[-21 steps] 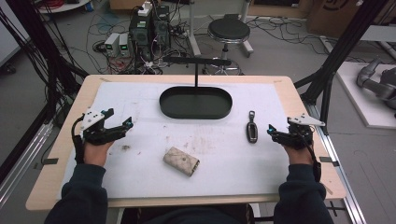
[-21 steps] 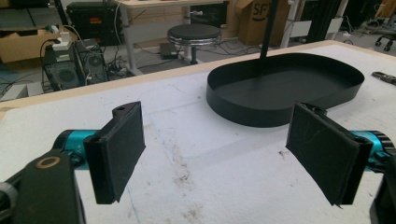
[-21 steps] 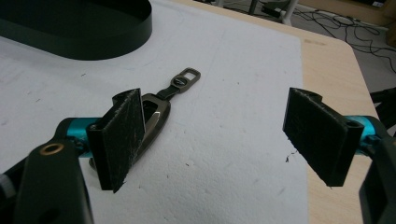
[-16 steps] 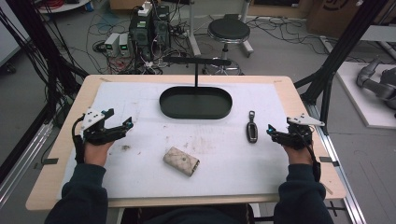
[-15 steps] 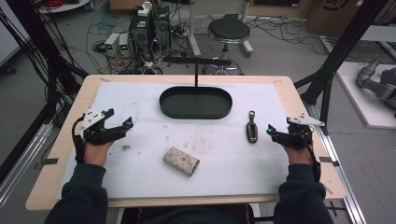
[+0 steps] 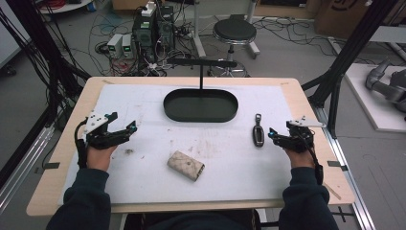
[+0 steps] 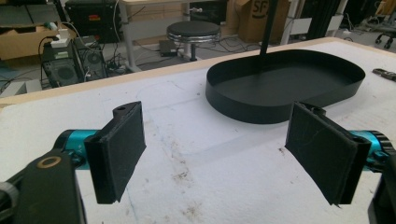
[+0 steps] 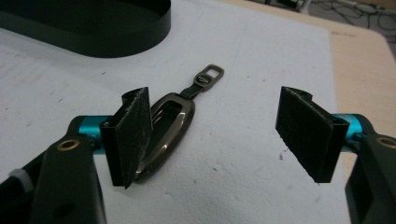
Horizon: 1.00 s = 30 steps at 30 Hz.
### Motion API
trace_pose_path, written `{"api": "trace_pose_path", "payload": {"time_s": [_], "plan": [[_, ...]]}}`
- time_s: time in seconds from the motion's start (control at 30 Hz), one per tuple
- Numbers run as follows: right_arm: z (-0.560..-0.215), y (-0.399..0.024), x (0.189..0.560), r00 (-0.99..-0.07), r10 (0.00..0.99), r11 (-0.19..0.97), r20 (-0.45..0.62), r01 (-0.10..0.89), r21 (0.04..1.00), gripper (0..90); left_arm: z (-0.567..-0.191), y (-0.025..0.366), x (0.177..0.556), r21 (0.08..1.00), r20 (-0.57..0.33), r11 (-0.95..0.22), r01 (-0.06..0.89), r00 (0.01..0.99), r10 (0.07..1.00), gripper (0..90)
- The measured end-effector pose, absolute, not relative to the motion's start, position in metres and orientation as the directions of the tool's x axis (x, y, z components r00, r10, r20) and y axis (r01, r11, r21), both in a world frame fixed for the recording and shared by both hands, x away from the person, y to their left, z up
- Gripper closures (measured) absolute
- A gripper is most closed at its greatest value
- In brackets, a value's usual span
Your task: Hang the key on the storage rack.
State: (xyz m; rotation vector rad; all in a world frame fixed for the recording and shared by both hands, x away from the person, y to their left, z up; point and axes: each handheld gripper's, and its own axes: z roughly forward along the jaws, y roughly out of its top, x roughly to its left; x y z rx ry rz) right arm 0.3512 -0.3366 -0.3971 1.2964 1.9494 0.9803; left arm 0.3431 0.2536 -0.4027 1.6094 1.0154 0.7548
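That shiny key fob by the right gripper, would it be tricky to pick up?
Probably a little. The key fob looks glossy and rounded, so pads may slip on it. It lies flat on the white mat, so it shouldn't roll. It seems rigid, though its strap loop may swing.

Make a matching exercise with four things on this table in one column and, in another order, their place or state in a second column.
Things:
1. car key fob
2. beige wallet
3. black oval tray
4. left tool

Places or states:
a. at the far middle of the table, with a thin post rising behind it
b. jaws open over the bare white mat
c. lies near the front, between the two hands
d. lies just ahead of the right tool, beside one of its pads

Pairs: 1-d, 2-c, 3-a, 4-b
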Motion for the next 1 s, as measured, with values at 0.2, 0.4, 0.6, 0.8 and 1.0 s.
{"api": "trace_pose_path", "payload": {"time_s": [0.2,0.4,0.6,0.8,1.0], "plan": [[-0.413,-0.322,0.364,-0.395,0.918,0.28,-0.037,0.577,0.767,37.9,-0.404,0.253,0.342,0.962,-0.011,-0.113,0.249,0.447,0.894,20.1],[-0.426,-0.309,0.378,-0.375,0.927,0.262,-0.014,0.622,0.738,26.5,-0.407,0.251,0.341,0.959,-0.007,-0.122,0.255,0.451,0.892,20.5],[-0.44,-0.293,0.392,-0.384,0.923,0.28,-0.005,0.665,0.693,22.0,-0.409,0.252,0.341,0.955,-0.008,-0.126,0.269,0.448,0.894,21.0],[-0.443,-0.29,0.4,-0.448,0.893,0.358,-0.03,0.669,0.651,33.5,-0.411,0.252,0.343,0.951,-0.016,-0.124,0.282,0.45,0.893,21.6],[-0.436,-0.304,0.398,-0.495,0.868,0.409,-0.04,0.666,0.625,49.2,-0.411,0.255,0.343,0.952,-0.025,-0.113,0.286,0.439,0.898,21.6]]}}
